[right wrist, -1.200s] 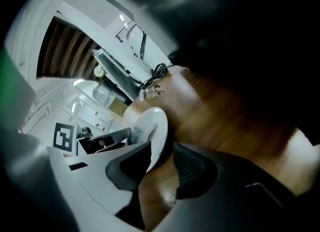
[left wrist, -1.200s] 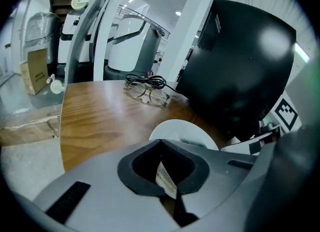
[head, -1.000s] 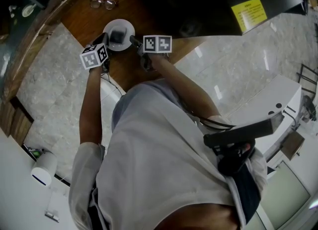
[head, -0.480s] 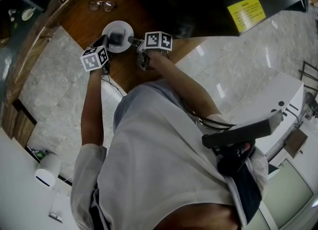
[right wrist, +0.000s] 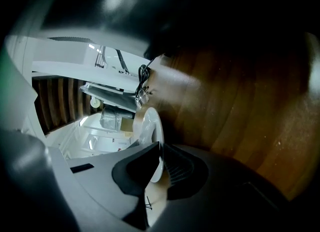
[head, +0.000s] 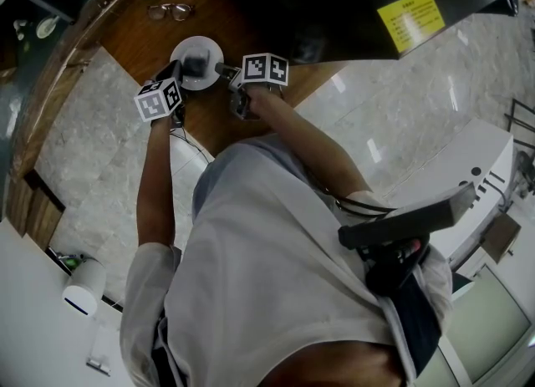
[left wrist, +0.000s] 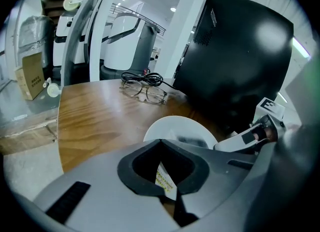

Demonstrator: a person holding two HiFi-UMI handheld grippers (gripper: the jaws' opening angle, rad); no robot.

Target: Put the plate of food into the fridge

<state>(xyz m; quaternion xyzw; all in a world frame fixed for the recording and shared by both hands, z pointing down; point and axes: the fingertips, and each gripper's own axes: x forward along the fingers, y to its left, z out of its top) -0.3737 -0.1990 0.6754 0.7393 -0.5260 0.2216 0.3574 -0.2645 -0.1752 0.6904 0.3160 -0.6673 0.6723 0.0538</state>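
Observation:
A white plate (head: 203, 46) with a dark lump of food (head: 196, 63) rests on the wooden table (head: 138, 38) in front of the black fridge (head: 334, 1). My left gripper (head: 176, 71) is at the plate's left rim, its jaws drawn together on the rim (left wrist: 161, 143). At the right rim is my right gripper (head: 224, 68). Its jaws are closing, and the thin white edge of the plate (right wrist: 150, 126) runs between the pads (right wrist: 159, 148). The plate (left wrist: 175, 128) shows just beyond the left jaws, with the right gripper (left wrist: 250, 136) on its far side.
A pair of glasses (head: 171, 11) with a dark cord lies on the table behind the plate. The fridge's dark side (left wrist: 235, 60) rises close on the right and bears a yellow sticker (head: 411, 15). Pale marble floor (head: 401, 109) surrounds the table.
The right gripper has shifted slightly left onto the plate's right rim. The left gripper and the plate have stayed where they were.

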